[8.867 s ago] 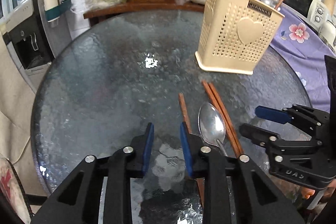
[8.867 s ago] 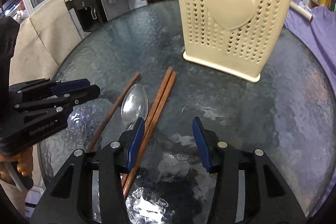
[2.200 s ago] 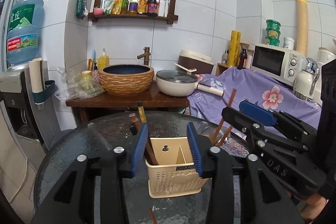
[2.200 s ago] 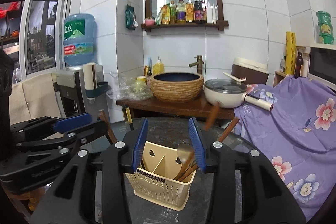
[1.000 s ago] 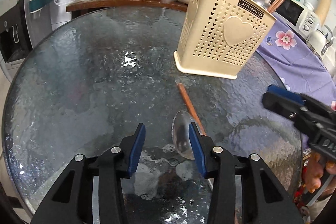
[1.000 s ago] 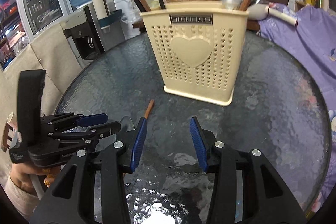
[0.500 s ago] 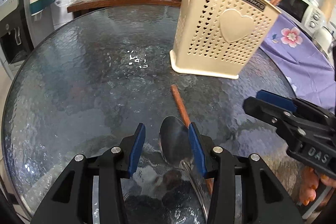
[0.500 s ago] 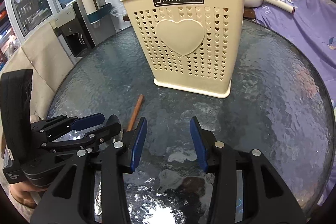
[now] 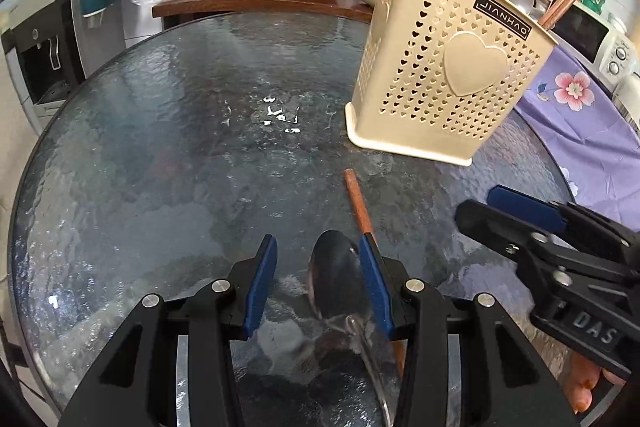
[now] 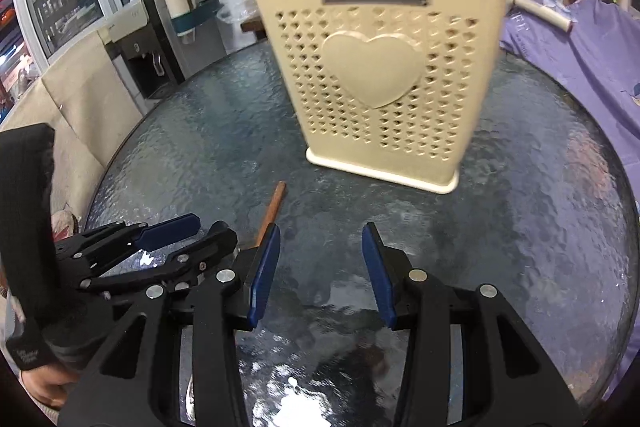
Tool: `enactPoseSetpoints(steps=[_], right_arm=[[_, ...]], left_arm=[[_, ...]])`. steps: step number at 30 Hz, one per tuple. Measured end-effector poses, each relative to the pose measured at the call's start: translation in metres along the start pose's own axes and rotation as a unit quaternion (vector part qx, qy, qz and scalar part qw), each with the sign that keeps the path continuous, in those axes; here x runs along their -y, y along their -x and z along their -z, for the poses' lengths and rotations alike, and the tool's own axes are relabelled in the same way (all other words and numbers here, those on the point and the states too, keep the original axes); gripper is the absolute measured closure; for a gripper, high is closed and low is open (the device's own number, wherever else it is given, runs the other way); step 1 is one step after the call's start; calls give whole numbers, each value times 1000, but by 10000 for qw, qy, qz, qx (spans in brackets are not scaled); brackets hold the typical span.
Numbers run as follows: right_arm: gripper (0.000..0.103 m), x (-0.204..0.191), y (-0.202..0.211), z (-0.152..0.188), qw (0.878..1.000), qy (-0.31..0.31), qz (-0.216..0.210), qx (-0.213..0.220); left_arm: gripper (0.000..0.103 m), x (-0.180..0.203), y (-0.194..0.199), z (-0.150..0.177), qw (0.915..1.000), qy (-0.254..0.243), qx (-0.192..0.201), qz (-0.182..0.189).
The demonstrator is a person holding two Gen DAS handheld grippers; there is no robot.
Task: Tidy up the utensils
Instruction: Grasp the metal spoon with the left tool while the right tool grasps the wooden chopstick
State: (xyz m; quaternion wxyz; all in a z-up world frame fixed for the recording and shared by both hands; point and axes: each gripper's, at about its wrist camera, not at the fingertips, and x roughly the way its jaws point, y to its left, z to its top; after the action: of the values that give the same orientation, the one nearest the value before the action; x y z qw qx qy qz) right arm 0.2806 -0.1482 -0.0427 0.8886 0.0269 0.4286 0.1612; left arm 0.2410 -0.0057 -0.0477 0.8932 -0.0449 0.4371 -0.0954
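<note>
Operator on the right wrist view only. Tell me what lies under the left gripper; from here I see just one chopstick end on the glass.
Observer: A metal spoon lies bowl-up on the glass table, between the open fingers of the left gripper, nearer the right-hand pad.
Operator: Report whether it is gripped.
Observer: Not yet. The pads stand apart and do not press on the spoon, which lies flat on the glass.
Operator: Give me the chopstick's run.
Observer: The brown chopstick lies beside the spoon and passes under the left gripper's right-hand finger, its far end pointing at the cream utensil holder.
Operator: And my own gripper?
Observer: The right gripper is open and empty.
</note>
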Motion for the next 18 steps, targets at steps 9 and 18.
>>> enactPoseSetpoints(steps=[9, 18], right_arm=[[60, -14, -39, -25, 9986, -166, -2, -495], [69, -27, -64, -24, 9970, 41, 215, -736]], left_arm=[[61, 8, 4, 9, 9997, -219, 0, -83], [61, -10, 19, 16, 9991, -336, 46, -250]])
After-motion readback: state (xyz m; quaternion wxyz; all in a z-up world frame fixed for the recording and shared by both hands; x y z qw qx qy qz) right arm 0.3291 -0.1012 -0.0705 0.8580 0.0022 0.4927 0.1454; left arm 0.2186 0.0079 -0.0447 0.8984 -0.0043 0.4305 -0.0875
